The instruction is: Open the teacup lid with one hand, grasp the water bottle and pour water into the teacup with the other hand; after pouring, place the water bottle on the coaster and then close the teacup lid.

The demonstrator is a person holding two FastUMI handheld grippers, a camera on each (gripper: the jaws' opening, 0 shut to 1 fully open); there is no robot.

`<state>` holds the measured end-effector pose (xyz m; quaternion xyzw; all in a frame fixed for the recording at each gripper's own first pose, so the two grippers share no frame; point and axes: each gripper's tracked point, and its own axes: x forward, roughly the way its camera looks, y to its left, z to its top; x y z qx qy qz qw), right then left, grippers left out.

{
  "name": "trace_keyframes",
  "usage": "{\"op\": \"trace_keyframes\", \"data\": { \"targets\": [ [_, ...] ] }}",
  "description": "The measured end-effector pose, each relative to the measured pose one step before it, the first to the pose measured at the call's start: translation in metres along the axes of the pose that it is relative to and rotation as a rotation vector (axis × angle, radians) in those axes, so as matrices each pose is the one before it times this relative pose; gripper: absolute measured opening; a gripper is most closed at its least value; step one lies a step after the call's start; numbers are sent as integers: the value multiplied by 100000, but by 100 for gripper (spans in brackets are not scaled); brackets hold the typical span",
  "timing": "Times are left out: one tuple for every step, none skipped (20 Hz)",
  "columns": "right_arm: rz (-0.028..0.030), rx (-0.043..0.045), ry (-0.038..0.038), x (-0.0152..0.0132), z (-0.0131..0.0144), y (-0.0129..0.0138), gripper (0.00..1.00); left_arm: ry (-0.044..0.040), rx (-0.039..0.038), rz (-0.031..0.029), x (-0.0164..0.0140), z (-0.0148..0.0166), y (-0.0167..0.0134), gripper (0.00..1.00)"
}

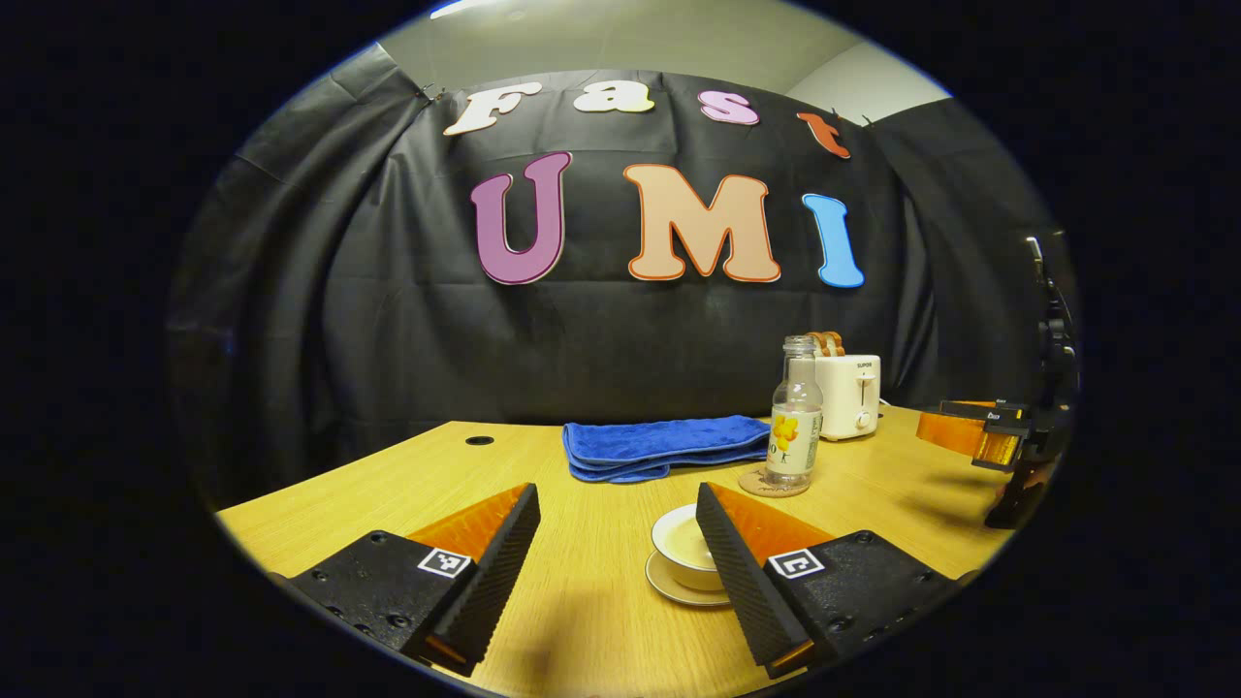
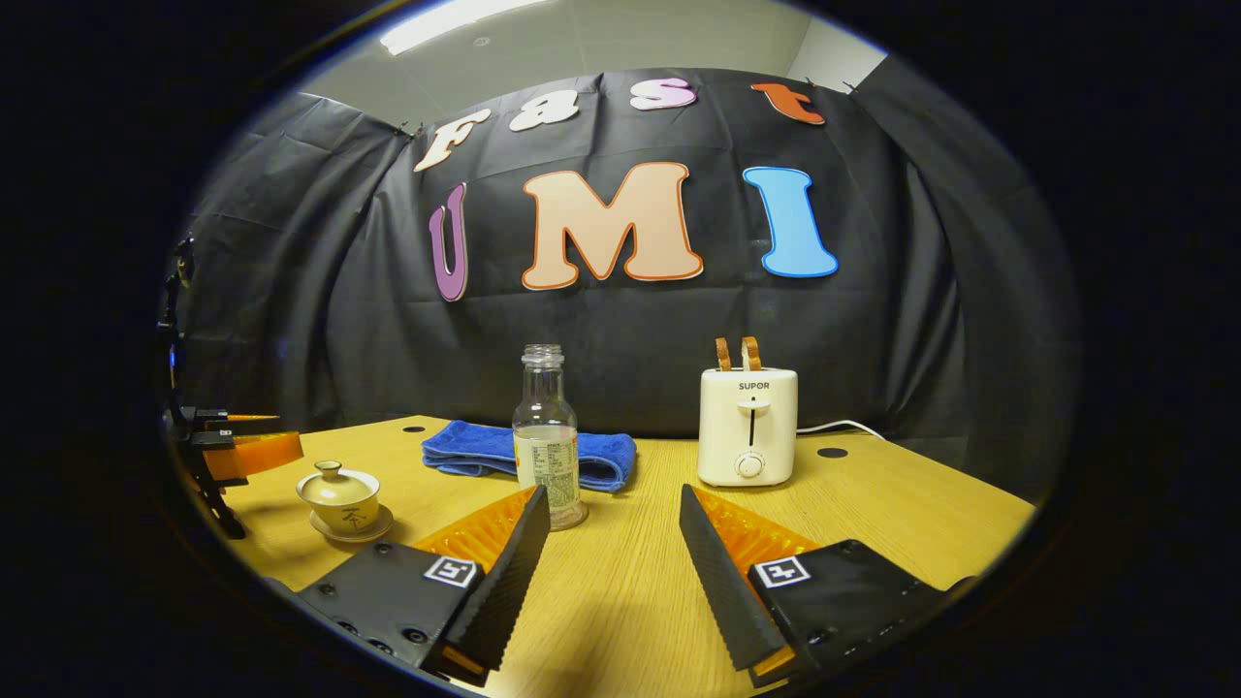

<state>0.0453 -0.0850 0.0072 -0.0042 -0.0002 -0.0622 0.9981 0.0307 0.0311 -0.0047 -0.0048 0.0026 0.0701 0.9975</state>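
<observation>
1. The left gripper [image 1: 618,528] hangs low over the table [image 1: 582,620], jaws wide apart and holding nothing; the right gripper [image 2: 614,528] is the same, empty and spread.
2. The teacup [image 2: 341,496] sits on its saucer just beyond the left jaws, lid [image 2: 331,470] on.
3. Lifting the lid likely comes first: the jaws should centre on the small knob and pinch it squarely, rising straight.
4. Farther back, the water bottle [image 2: 547,436] stands uncapped on the coaster [image 1: 766,483], before the blue towel [image 1: 659,446] and toaster [image 2: 747,425].
</observation>
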Motion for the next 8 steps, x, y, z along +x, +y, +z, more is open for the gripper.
{"op": "trace_keyframes", "data": {
  "targets": [
    [-623,-55,-108,-23,-30,-196,84,25,70,-81,9,-67,17,95],
    [-327,37,7,9,33,-114,85,36,-117,-842,10,119,-150,95],
    [-75,-13,-29,-16,-29,-39,85,-51,63,-865,43,6,-254,95],
    [-360,-27,61,36,20,-53,84,82,19,-133,-7,28,44,95],
    [-432,20,-116,-2,7,-164,84,18,-24,-55,-87,-92,17,95],
    [-555,-68,31,-11,-11,-91,85,-5,-3,30,83,42,33,95],
    [-410,46,-104,-12,-8,-66,85,-90,-25,18,8,6,-38,95],
    [-137,-19,26,23,15,-21,85,211,54,25,6,17,14,95]
  ]
}}
